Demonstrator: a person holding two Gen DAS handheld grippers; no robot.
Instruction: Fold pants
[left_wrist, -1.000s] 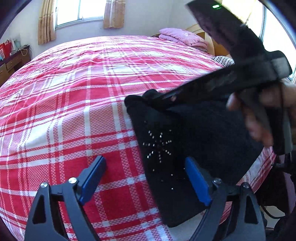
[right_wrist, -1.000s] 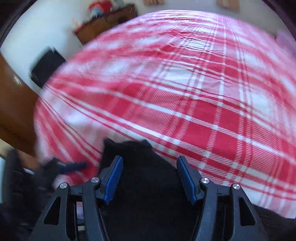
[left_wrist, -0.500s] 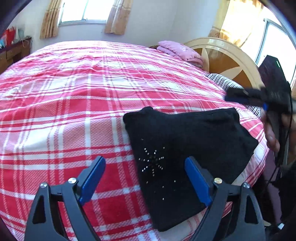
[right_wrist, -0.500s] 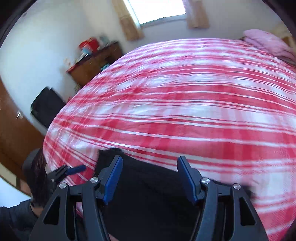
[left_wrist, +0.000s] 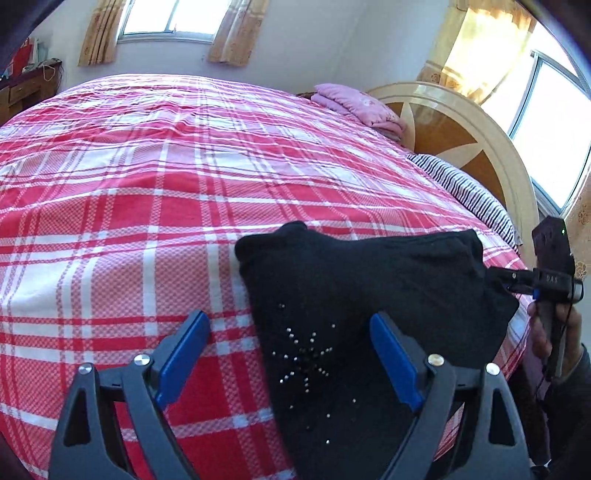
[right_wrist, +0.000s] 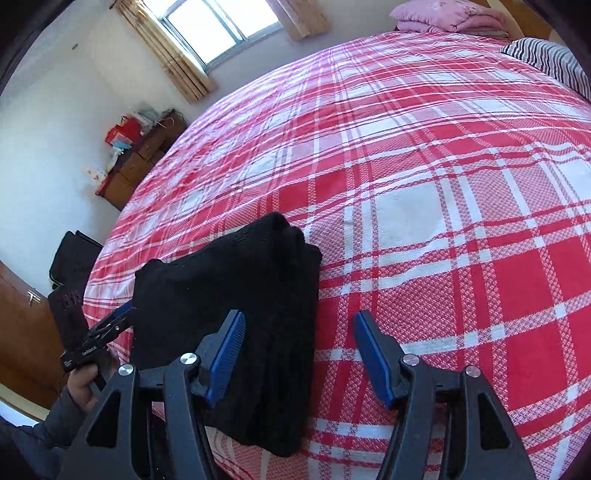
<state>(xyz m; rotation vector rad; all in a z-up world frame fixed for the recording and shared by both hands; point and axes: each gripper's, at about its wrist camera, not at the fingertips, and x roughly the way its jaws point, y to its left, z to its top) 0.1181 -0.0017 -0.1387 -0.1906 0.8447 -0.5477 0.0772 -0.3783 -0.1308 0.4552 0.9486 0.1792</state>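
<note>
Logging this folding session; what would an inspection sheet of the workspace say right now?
Surface: bed with red plaid sheet.
Job's things: black pants, folded compactly near the bed's edge, studs on top.
Clutter: pink folded blanket; striped pillow.
Grippers: left hand-held gripper open, empty; right hand-held gripper open, empty.
Cables: thin cable below the right hand-held gripper.
Surroundings: curtained windows, wooden headboard, cluttered dresser.
</note>
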